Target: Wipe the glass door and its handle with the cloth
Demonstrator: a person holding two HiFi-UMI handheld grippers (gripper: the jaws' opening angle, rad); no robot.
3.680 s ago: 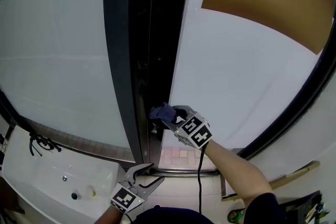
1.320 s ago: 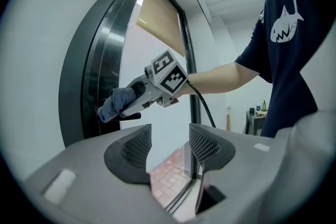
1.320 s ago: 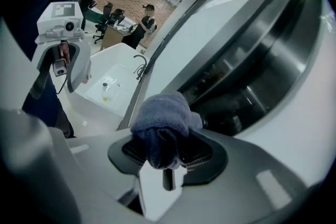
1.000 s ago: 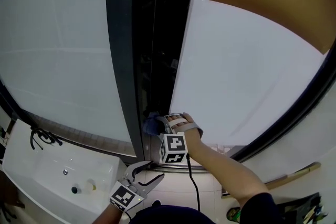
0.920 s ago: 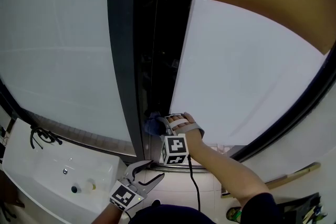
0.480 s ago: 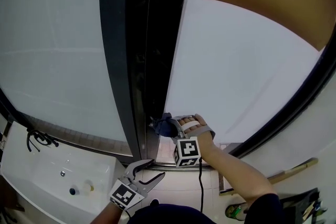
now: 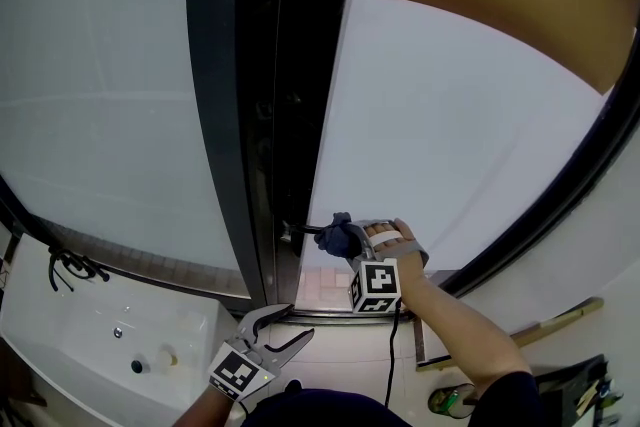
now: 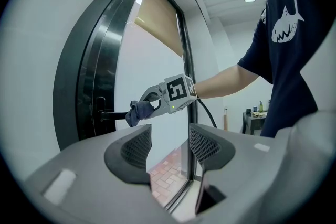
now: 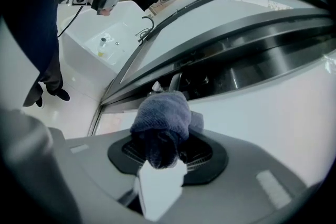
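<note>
Glass door (image 7: 470,145), dark frame (image 7: 215,115) | right gripper (image 7: 338,233) jaws clamped on cloth (image 7: 348,241), against handle (image 7: 298,230) | left gripper (image 7: 296,326) jaws apart, empty.

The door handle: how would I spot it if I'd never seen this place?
Start at the tall dark frame beside the pale glass door. Low on it a short black handle sticks out sideways, its tip at the blue cloth held by the right gripper. It is the only bar jutting from that frame.
</note>
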